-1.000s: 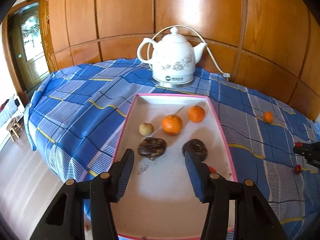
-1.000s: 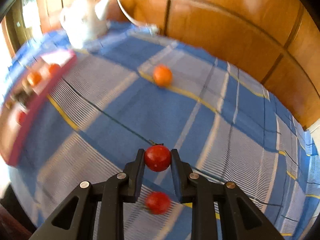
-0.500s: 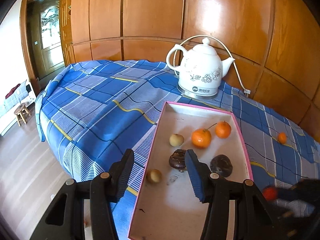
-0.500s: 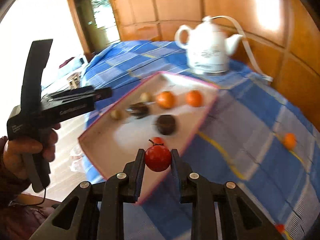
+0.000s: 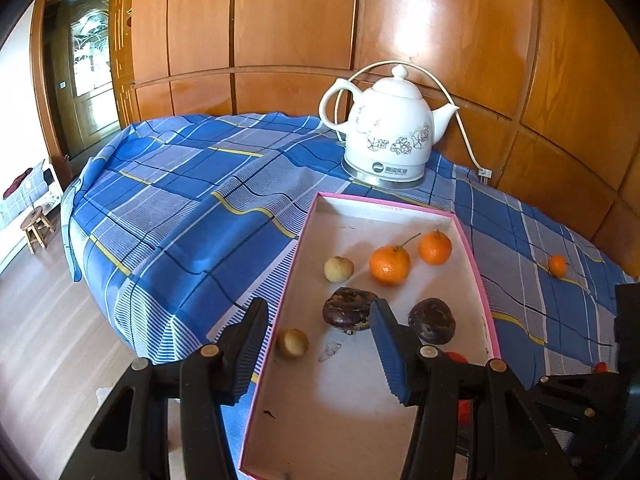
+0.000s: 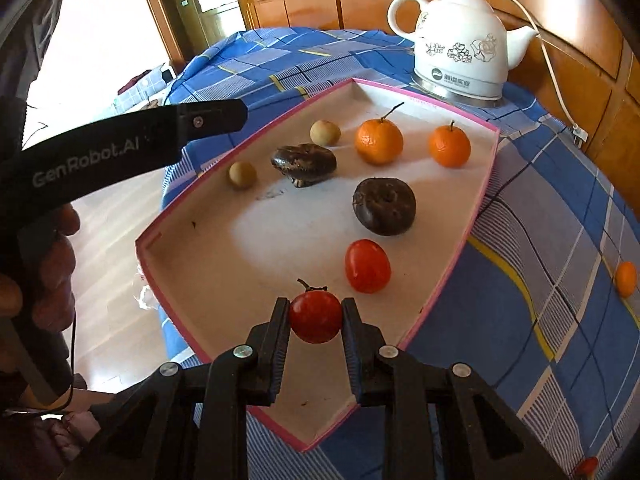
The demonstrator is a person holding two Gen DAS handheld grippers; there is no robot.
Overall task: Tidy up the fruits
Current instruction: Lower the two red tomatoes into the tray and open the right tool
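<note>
The right wrist view is showing what the left barely catches: the right gripper is clamping a red tomato between its fingers, holding it over the near part of the pink-rimmed tray, with a second tomato lying in the tray just beyond it. In the left wrist view that second tomato is peeking out as a red sliver behind a finger, and the right gripper is showing only as a dark body at the lower right edge. The left view alone is showing the left gripper with its jaws standing apart and nothing between them, hovering at the tray's near left rim; the right view is catching only its black handle and the hand around it. Ahead of the held tomato the tray is holding two oranges, two dark brown fruits, two small pale fruits and that one loose tomato (seven pieces in all). Off to the right on the blue checked cloth, one small orange and one more tomato are lying apart from the tray. One white kettle is standing beyond the tray's far end.
</note>
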